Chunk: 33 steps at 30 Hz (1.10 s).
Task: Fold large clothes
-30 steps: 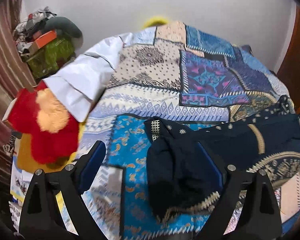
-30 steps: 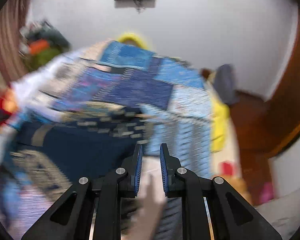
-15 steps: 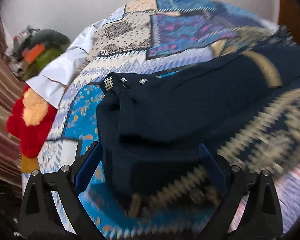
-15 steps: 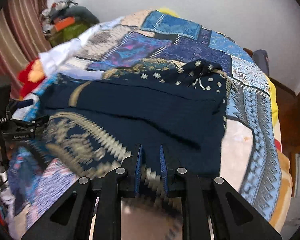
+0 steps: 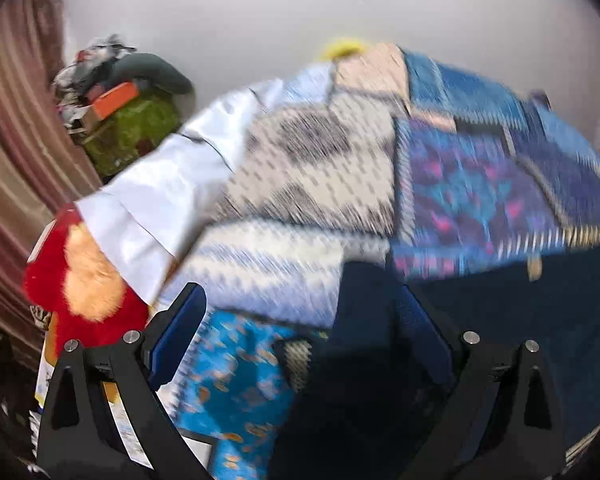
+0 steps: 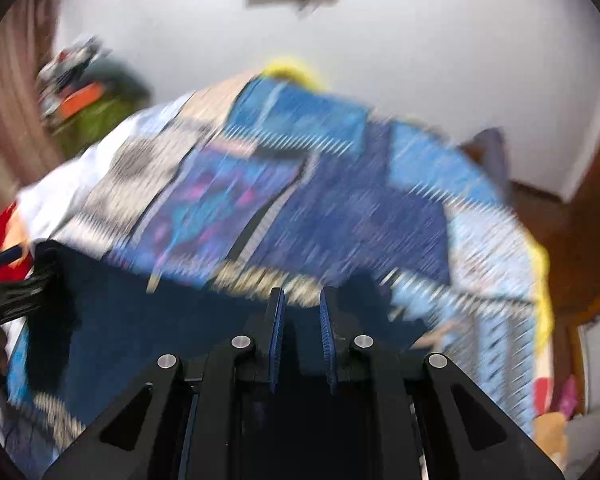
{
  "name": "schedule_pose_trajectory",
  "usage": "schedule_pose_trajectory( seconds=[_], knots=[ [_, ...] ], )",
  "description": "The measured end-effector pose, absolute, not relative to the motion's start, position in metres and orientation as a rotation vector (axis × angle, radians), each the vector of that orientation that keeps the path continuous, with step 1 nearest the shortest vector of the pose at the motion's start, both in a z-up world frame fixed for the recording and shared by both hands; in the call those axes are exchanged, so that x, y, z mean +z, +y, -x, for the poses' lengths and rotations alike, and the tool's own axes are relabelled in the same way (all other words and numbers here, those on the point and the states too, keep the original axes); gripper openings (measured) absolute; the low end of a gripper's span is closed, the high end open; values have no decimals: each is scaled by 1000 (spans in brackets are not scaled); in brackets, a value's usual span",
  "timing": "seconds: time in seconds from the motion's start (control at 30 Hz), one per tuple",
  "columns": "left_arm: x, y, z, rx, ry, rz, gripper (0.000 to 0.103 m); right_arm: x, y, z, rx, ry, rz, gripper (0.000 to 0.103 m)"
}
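A dark blue garment (image 5: 500, 320) with a gold pattern lies on a patchwork bedspread (image 5: 320, 168), near the front edge. My left gripper (image 5: 300, 320) hovers over the garment's left end with its jaws wide apart; dark cloth bunches by the right finger (image 5: 420, 320), and no pinch shows. In the right wrist view the garment (image 6: 140, 312) fills the lower left. My right gripper (image 6: 302, 300) is over its far edge, pads nearly together. Dark cloth shows in the narrow gap, too blurred to call a grip. The left gripper's black frame (image 6: 12, 292) shows at the left edge.
A red and orange plush toy (image 5: 80, 280) and a white sheet (image 5: 160, 192) lie at the bed's left side. A pile of clutter (image 5: 132, 112) stands in the corner by a striped curtain (image 5: 12, 140). A wooden door (image 6: 592, 220) is to the right.
Both views pulled back from the garment and turned blurry. Half a second ago the garment filled the lower half of each view; now more bedspread and wall show. Jaw spacing is unchanged.
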<state>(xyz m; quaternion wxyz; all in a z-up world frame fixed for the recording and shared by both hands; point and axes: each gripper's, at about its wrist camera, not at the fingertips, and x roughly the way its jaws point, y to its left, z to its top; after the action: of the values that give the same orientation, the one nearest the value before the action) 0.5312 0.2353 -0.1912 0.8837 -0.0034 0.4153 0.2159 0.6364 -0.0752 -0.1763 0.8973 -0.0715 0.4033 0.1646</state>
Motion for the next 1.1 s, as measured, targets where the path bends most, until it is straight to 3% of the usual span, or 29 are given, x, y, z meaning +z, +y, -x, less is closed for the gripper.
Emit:
schedule_pose_trajectory(
  seconds=[0.13,0.3,0.47,0.63,0.97,1.1],
  knots=[
    [-161,236,-506,392,805,67,97,-153,-77,-624,432,824,96,13],
    [-163,204,-477,236,851,89,97,-151,-58,-568,580,846,159,13],
    [-194,151,-451,71,925,102,98,-182,-26,-511,675,908,288,13],
    [-260,126,-452,63,1080,140,99,-241,-13,-499,589,1022,394,13],
    [-285,152,-440,256,1067,-43,103,-242,-39,-489,621,994,402,13],
    [-294,190,-421,269,1089,50,103,-240,-43,-476,588,956,457,13]
  ],
)
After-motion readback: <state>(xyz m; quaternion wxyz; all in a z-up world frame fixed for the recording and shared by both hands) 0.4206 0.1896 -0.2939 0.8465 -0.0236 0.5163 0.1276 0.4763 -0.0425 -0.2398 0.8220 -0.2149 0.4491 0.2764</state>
